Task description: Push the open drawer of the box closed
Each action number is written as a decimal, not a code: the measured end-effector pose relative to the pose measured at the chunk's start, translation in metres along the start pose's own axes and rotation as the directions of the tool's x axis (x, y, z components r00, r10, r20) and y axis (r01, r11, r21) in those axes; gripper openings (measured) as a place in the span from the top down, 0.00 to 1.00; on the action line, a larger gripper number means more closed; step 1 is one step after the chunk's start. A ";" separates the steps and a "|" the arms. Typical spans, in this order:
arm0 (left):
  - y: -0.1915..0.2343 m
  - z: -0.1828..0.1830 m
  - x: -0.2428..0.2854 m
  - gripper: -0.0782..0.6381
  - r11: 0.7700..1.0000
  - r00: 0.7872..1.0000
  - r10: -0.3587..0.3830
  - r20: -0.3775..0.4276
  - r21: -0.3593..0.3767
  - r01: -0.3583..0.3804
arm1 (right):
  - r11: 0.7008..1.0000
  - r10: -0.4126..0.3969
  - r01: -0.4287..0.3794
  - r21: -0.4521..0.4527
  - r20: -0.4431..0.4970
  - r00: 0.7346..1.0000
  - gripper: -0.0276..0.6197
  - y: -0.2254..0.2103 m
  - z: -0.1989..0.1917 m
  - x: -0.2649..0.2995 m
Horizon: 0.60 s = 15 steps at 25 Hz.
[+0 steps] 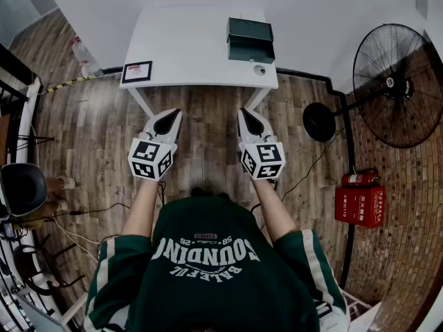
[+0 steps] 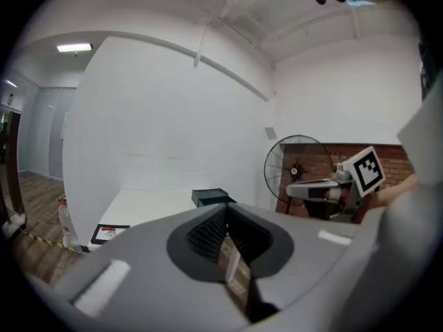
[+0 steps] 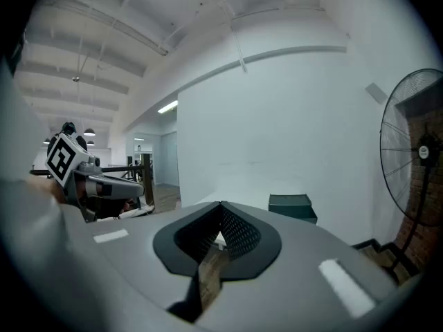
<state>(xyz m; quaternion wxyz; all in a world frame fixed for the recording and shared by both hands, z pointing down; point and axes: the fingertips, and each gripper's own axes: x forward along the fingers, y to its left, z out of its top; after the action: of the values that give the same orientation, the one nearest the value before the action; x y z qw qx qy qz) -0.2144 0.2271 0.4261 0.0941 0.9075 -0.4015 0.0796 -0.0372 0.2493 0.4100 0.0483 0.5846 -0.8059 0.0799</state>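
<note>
A dark green box (image 1: 250, 39) stands at the right rear of a white table (image 1: 187, 47). Its drawer juts out of the front, toward me. The box also shows small and far off in the left gripper view (image 2: 210, 198) and in the right gripper view (image 3: 292, 206). My left gripper (image 1: 171, 114) and right gripper (image 1: 246, 113) hang side by side over the wooden floor, short of the table's front edge and well away from the box. Both are shut with nothing between their tips, as the left gripper (image 2: 225, 207) and right gripper (image 3: 221, 203) show in their own views.
A framed card (image 1: 136, 71) lies on the table's front left corner and a small round object (image 1: 259, 69) near its front right. A standing fan (image 1: 398, 85) and a red fire-extinguisher box (image 1: 360, 203) are to the right. A bottle (image 1: 84, 57) and a chair (image 1: 21, 189) are on the left.
</note>
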 end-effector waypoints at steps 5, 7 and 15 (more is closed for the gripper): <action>0.005 0.000 0.004 0.82 1.000 1.000 0.000 -0.002 -0.006 0.000 | 1.000 -0.008 0.008 0.008 0.005 1.000 0.96 -0.003 -0.001 0.007; 0.007 0.001 0.005 0.82 1.000 1.000 -0.003 -0.002 -0.006 0.003 | 1.000 -0.010 0.010 0.010 0.006 1.000 0.96 -0.004 0.000 0.008; 0.011 -0.003 0.008 0.82 1.000 1.000 -0.023 -0.007 -0.005 0.023 | 0.999 -0.032 0.032 0.029 -0.003 0.999 0.96 -0.002 -0.008 0.008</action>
<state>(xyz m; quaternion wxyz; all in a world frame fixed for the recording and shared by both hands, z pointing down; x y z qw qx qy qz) -0.2172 0.2151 0.4315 0.0986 0.9116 -0.3908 0.0809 -0.0380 0.2427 0.4191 0.0421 0.5979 -0.7952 0.0914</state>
